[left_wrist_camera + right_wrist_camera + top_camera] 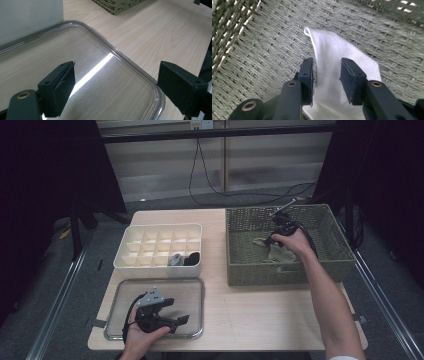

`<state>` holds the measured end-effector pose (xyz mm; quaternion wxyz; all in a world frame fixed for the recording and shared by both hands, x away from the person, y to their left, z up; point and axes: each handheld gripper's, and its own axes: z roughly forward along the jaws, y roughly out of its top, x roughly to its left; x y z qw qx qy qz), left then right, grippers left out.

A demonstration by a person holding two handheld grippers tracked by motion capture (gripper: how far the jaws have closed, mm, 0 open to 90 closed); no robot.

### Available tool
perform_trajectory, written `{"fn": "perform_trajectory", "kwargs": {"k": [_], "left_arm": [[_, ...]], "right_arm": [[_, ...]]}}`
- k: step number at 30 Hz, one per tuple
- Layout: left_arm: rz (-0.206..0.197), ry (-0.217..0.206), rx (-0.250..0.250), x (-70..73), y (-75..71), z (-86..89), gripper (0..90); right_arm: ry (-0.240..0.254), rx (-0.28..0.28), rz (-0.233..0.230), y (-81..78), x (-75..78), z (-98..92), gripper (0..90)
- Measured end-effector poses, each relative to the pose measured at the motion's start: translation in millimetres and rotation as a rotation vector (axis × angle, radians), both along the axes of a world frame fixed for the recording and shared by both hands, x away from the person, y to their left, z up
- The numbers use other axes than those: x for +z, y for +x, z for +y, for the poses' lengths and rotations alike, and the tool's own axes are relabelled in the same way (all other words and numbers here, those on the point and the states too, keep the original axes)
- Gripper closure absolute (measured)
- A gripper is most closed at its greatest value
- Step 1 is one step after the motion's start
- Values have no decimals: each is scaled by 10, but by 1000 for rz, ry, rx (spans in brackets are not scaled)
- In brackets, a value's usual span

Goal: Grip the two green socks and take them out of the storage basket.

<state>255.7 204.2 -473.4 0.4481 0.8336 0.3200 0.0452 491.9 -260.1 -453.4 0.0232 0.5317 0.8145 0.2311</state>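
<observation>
The pale wooden tabletop (250, 315) stands on a grey floor (60, 320) in a dim room. Metal rails (55, 305) run along the floor at both sides of it. Dark frame posts (75, 230) rise at the left. Beyond the far edge is a light panelled wall (160, 165), with black cables (200, 175) hanging from a socket (201, 124) at its top.

Dim room; glare on tray (100, 67)
</observation>
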Motion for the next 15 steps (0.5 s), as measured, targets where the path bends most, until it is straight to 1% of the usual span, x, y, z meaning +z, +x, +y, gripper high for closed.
{"fn": "perform_trajectory", "kwargs": {"k": [2, 3, 4, 5, 7, 8, 10, 13, 14, 15], "left_arm": [[-2, 1, -2, 2, -7, 0, 145], [-5, 1, -4, 0, -15, -4, 145], [-5, 1, -4, 0, -15, -4, 145], [-3, 1, -8, 0, -17, -2, 145], [-1, -1, -6, 1, -19, 3, 145], [-3, -1, -4, 2, -19, 6, 145], [-1, -2, 3, 5, -27, 13, 146], [-3, -5, 6, 3, -32, 22, 146], [-3, -5, 6, 3, -32, 23, 146], [1, -4, 11, 0, -33, 23, 145]], "right_arm": [[-13, -10, 14, -1, -7, -1, 680], [-11, -8, 20, -5, -15, -6, 743], [-11, -8, 20, -5, -15, -6, 743], [-5, -4, 25, -8, -13, -2, 774], [-1, -5, 10, -13, 6, -1, 843], [8, -7, 3, -13, 14, -10, 868], [14, -19, -8, -14, 34, -28, 891], [38, -33, -21, -23, 59, -53, 898], [56, -38, -24, -29, 67, -62, 898], [81, -45, -41, -40, 99, -77, 900]]}}
